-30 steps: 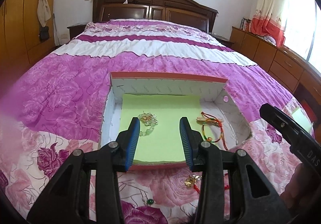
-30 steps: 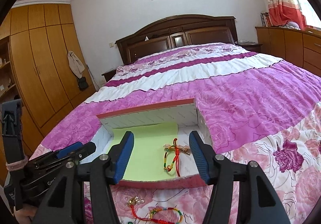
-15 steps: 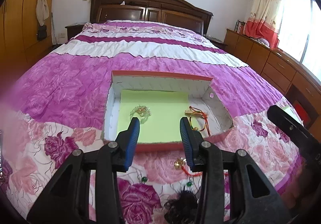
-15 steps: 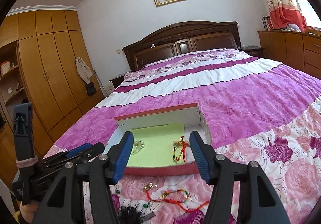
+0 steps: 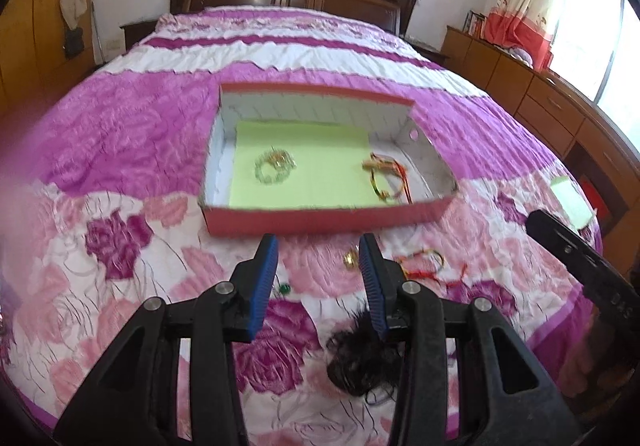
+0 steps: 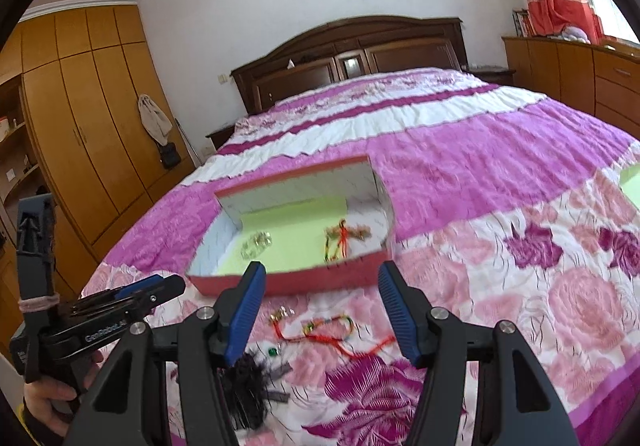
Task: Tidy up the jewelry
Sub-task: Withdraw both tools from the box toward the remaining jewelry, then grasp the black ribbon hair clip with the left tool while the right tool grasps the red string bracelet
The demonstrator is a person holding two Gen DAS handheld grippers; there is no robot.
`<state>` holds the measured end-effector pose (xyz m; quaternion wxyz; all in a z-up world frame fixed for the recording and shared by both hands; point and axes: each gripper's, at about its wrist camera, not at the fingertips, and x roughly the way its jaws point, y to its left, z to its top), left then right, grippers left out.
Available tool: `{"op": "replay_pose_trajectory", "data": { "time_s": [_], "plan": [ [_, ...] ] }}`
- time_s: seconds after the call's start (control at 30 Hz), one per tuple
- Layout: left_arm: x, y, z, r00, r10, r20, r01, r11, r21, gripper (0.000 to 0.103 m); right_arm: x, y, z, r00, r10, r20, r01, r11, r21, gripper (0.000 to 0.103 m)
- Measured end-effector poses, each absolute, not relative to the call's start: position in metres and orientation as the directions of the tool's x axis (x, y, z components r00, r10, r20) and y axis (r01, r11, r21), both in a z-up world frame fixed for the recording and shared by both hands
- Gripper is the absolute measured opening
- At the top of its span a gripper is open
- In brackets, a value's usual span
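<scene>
A red box [image 5: 320,220] [image 6: 320,280] with a green liner lies on the bed. It holds a pale bead bracelet [image 5: 274,170] [image 6: 256,242] at left and a red cord bracelet [image 5: 386,178] [image 6: 340,242] at right. On the bedspread in front lie a red and multicoloured cord bracelet [image 5: 424,260] [image 6: 324,330], a gold charm [image 5: 350,258] [image 6: 282,312], a small green bead [image 5: 285,289] [image 6: 273,352] and a black hair piece [image 5: 360,362] [image 6: 248,386]. My left gripper [image 5: 318,280] is open and empty, near the loose pieces. My right gripper [image 6: 322,306] is open and empty above the cord bracelet.
The bed is covered by a pink and purple flowered spread [image 5: 120,134]. A green sheet [image 5: 570,198] [image 6: 632,186] lies at the right edge of the bed. Wooden drawers [image 5: 540,102] stand to the right, wardrobes [image 6: 88,134] to the left.
Both grippers have drawn back from the box towards the near edge of the bed. The loose pieces and the hair piece in front of the box have come into view.
</scene>
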<state>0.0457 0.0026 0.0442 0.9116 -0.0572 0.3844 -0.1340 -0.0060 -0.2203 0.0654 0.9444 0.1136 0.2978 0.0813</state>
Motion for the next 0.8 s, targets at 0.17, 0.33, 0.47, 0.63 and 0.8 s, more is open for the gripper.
{"op": "replay_pose_trajectory", "data": {
  "time_s": [0.17,0.33,0.47,0.63,0.8],
  "plan": [
    [0.037,-0.008,0.034,0.625,-0.325,-0.71,0.238,0.945,-0.224,0.034,-0.011,-0.223,0.054,0.79,0.212,-0.576,-0.07,0.964,0.258,0.061],
    [0.032,-0.019,0.021,0.575,-0.353,-0.738,0.258,0.934,-0.246,0.034,-0.017,-0.225,0.04,0.765,0.22,-0.606,-0.062,0.961,0.271,0.061],
    [0.03,-0.029,0.008,0.533,-0.344,-0.773,0.265,0.936,-0.233,0.038,-0.02,-0.227,0.032,0.752,0.22,-0.621,-0.048,0.959,0.281,0.061],
    [0.031,-0.033,-0.006,0.477,-0.349,-0.807,0.246,0.934,-0.258,0.044,-0.02,-0.236,0.028,0.747,0.216,-0.628,-0.021,0.953,0.302,0.061],
    [0.031,-0.033,-0.02,0.434,-0.367,-0.823,0.223,0.929,-0.297,0.048,-0.019,-0.241,0.023,0.743,0.212,-0.634,-0.004,0.95,0.313,0.062]
  ]
}}
